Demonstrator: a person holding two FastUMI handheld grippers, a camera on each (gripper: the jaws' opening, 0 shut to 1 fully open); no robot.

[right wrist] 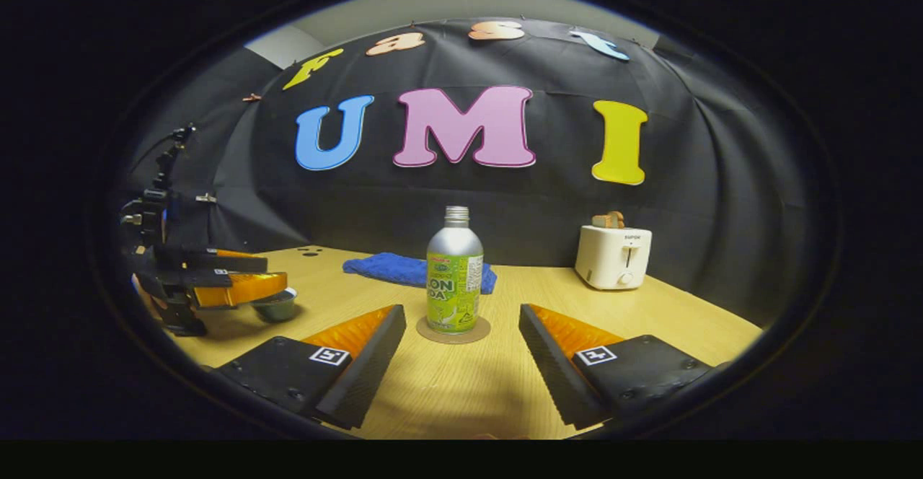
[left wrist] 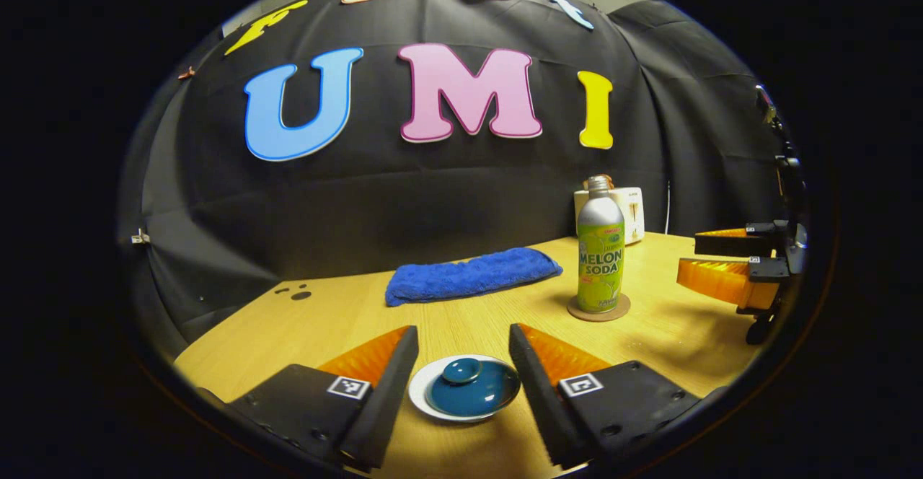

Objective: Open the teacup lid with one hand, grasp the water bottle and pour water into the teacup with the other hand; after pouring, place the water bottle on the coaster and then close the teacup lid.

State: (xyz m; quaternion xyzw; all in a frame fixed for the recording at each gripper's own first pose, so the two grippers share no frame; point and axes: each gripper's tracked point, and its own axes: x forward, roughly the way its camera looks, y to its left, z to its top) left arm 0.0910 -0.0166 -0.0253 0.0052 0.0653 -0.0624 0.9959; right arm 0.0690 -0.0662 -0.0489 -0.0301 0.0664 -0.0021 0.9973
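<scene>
Bottle (right wrist: 454, 277) stands upright on its coaster (right wrist: 453, 330), dead ahead between my right gripper's (right wrist: 461, 353) wide-open, empty fingers. From my left gripper view the bottle (left wrist: 600, 252) sits off to the right. Below it, the teacup (left wrist: 464, 389) with its blue lid (left wrist: 472, 385) on lies between my left gripper's (left wrist: 463, 367) spread, empty fingers. My right gripper view adds a toaster (right wrist: 613, 255) on the table (right wrist: 678, 313).

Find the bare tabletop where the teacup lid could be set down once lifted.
Bare wood lies between the teacup and the blue towel, and left of the cup. Crowded: the right, with bottle on its coaster and the right gripper.
</scene>
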